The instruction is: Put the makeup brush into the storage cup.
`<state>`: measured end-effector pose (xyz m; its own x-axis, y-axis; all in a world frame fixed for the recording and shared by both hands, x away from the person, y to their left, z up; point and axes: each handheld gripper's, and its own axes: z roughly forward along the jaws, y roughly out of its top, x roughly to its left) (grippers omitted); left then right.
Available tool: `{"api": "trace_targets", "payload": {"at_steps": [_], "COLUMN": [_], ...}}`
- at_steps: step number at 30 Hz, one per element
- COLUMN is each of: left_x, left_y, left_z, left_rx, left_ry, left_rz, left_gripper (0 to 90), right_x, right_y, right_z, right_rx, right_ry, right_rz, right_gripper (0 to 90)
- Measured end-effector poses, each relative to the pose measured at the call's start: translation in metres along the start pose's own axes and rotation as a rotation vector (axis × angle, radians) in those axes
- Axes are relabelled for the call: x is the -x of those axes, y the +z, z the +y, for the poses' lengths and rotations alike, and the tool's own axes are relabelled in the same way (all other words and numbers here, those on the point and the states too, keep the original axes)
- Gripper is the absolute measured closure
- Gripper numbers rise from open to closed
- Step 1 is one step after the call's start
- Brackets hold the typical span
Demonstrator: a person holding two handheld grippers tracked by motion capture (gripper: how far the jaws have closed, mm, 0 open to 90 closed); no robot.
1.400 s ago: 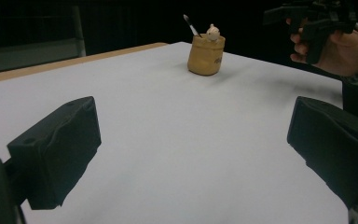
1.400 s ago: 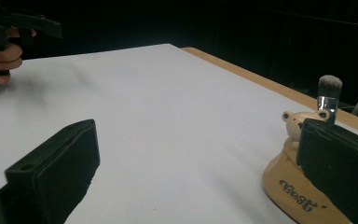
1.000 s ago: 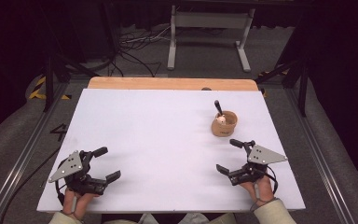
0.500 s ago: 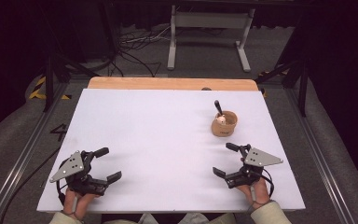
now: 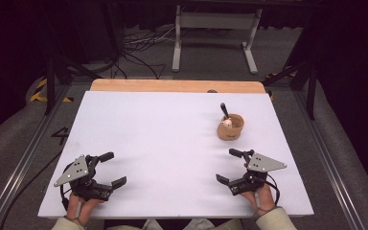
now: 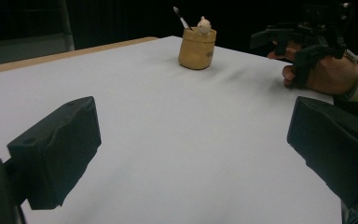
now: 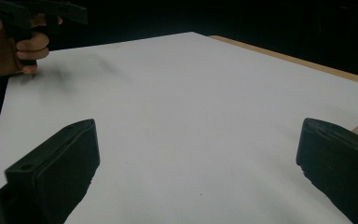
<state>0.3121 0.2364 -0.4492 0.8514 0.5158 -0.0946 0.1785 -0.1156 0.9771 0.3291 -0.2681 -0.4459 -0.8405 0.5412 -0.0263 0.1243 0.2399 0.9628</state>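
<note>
The person is wearing pale beige sleeves (image 5: 274, 219) with ribbed cuffs, showing at both wrists, and a dark band is circling the right wrist (image 6: 357, 70). Each hand is carrying a black tool built of angular struts. The left gripper (image 5: 112, 168) is wearing a grey three-cornered plate (image 5: 74, 169) on top, dotted with small dark screw holes, and the right gripper (image 5: 229, 166) is bearing a matching plate (image 5: 264, 163). The jaws are ending in thick, matte black, blocky pads (image 6: 56, 150), each showing a small round hole near its lower corner. A thin black cable (image 5: 26, 184) is trailing from the left gripper off the tabletop's edge.
</note>
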Motion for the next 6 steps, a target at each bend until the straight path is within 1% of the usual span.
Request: {"api": "trace_targets", "payload": {"at_steps": [2,6], "left_x": [0.0,-0.0006], "left_y": [-0.0001,-0.0004], "left_z": [0.0001,-0.0002], "left_rx": [0.004,0.001], "left_ry": [0.002,0.0], "left_rz": [0.001,-0.002], "left_gripper": [3.2,3.2], "right_x": [-0.0003,0.0001], "right_y": [-0.0004,-0.0006], "right_z": [0.0001,0.0], "right_rx": [0.004,0.009], "right_ry": [-0.003,0.001], "right_rz": [-0.007,-0.006], "right_gripper": [0.0,0.0]}}
